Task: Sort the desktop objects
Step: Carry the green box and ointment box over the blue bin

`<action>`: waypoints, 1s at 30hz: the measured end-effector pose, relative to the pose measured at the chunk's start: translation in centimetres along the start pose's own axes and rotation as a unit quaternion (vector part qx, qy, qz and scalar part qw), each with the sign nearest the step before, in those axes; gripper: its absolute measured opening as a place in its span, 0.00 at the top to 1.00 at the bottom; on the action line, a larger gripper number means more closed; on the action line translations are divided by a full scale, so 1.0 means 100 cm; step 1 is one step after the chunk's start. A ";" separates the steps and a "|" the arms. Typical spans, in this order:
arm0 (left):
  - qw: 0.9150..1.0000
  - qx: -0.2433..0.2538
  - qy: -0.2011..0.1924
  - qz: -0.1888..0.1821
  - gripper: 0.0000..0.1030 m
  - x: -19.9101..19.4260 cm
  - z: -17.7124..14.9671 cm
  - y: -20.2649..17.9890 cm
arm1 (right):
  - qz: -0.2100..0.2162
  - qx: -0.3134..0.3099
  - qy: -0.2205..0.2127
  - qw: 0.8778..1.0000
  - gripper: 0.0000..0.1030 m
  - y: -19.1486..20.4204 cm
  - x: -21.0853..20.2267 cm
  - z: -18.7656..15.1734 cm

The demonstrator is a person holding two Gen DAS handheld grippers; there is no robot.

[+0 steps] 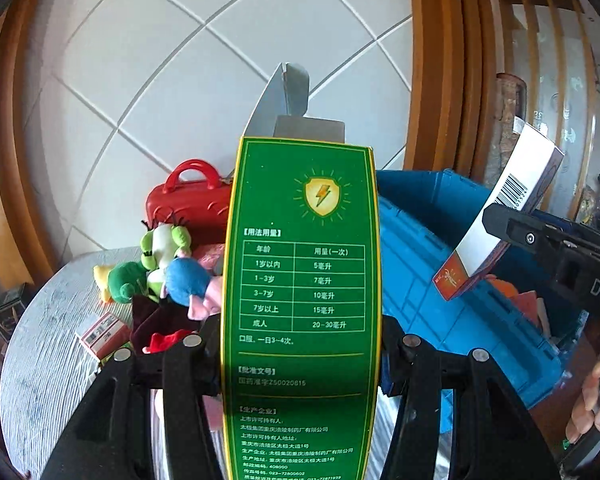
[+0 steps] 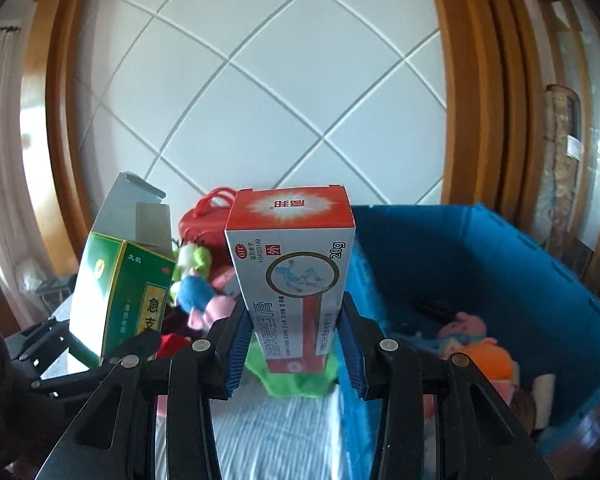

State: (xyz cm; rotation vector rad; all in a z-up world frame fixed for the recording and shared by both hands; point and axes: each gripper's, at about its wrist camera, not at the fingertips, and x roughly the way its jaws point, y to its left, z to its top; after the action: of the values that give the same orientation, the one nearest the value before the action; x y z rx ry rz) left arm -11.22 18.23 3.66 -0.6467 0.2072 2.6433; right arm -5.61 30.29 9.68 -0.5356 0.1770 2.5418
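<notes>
The left claw (image 1: 300, 344) gripped a green box (image 1: 300, 280), top flaps open, raised above the worktop (image 1: 40, 360) just left of the blue bin (image 1: 440, 264). The right claw (image 2: 296, 344) clamped a red-and-white box (image 2: 296, 280) above the bin's near rim. Toys (image 1: 168, 268) crowded the worktop left of the bin.

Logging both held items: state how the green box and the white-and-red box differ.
The green box has its top flaps open; the white-and-red box is closed. The left gripper clamps the green one, the right gripper the white-and-red one. Both are printed medicine cartons held upright.
</notes>
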 end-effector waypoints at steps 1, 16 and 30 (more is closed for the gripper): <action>1.000 0.004 -0.005 -0.004 0.49 0.000 0.005 -0.014 | -0.009 0.005 -0.007 1.000 0.60 -0.017 -0.007 0.001; 0.998 0.032 0.044 -0.041 0.49 0.067 0.032 -0.267 | -0.059 0.004 0.059 0.997 0.60 -0.269 -0.004 -0.038; 0.990 0.044 0.135 -0.022 0.49 0.121 0.020 -0.345 | -0.028 0.014 0.098 0.995 0.60 -0.360 0.019 -0.077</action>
State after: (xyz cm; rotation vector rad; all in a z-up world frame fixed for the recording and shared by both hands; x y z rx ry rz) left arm -7.26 54.27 -1.85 -0.9655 0.3791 2.4816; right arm 14.50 60.01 1.20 -0.7694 0.2647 2.4265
